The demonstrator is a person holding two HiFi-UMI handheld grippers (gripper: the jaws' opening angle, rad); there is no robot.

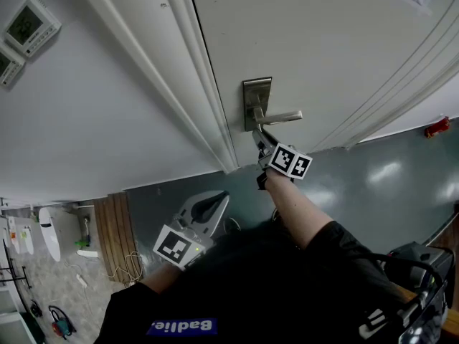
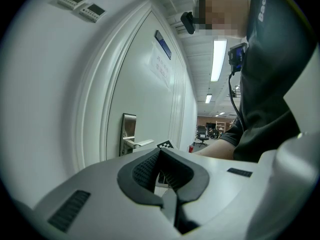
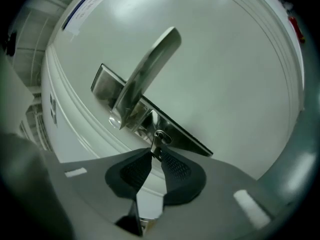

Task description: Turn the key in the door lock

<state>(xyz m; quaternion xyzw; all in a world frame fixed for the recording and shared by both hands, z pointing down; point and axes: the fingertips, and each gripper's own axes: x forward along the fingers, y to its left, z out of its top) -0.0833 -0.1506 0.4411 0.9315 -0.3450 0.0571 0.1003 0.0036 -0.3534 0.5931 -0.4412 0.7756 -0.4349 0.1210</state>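
The white door (image 1: 323,41) carries a steel lock plate (image 1: 256,95) with a lever handle (image 1: 280,117). In the right gripper view a small metal key (image 3: 156,143) sits in the keyhole just below the handle (image 3: 147,69). My right gripper (image 3: 155,153) is shut on the key's head, its dark pads pinching it from both sides. The head view shows that gripper (image 1: 259,136) pressed up to the plate under the handle. My left gripper (image 1: 215,201) hangs back near the body, away from the door. Its pads meet at the tips (image 2: 160,150) with nothing between them.
The door frame's moulding (image 1: 179,84) runs just left of the lock. Two wall thermostats (image 1: 29,21) hang at the far left. A red object (image 1: 436,127) lies on the grey floor at the right. A wooden cabinet (image 1: 115,228) stands at lower left.
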